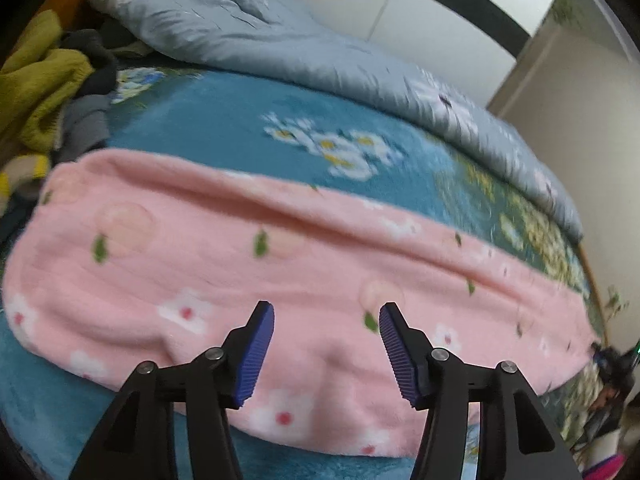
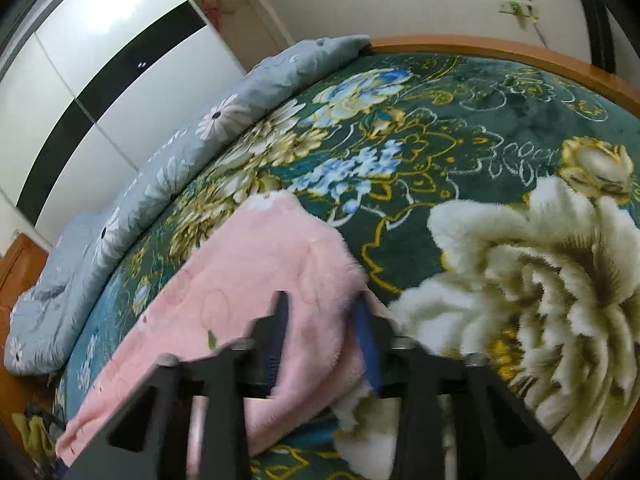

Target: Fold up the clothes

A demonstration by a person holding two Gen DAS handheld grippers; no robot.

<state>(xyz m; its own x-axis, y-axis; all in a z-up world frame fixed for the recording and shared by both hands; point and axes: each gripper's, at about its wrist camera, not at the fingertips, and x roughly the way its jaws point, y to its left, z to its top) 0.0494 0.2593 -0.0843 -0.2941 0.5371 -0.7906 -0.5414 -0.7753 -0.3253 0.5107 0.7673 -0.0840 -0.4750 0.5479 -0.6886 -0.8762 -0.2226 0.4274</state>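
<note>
A pink fleece garment (image 1: 248, 264) with flower and peach prints lies folded in a long band across the bed. My left gripper (image 1: 326, 320) is open and empty, hovering just above the garment's near edge. In the right wrist view the same pink garment (image 2: 256, 272) runs away to the left. My right gripper (image 2: 320, 308) has its jaws part open around the garment's end, with pink fabric lying between the fingers; the view is blurred.
The bed is covered by a teal floral blanket (image 1: 240, 120) (image 2: 440, 120). A grey-blue quilt (image 1: 248, 40) (image 2: 168, 160) lies along the far side. A pile of olive and grey clothes (image 1: 48, 92) sits at the left. The wooden bed frame (image 2: 500, 50) edges the mattress.
</note>
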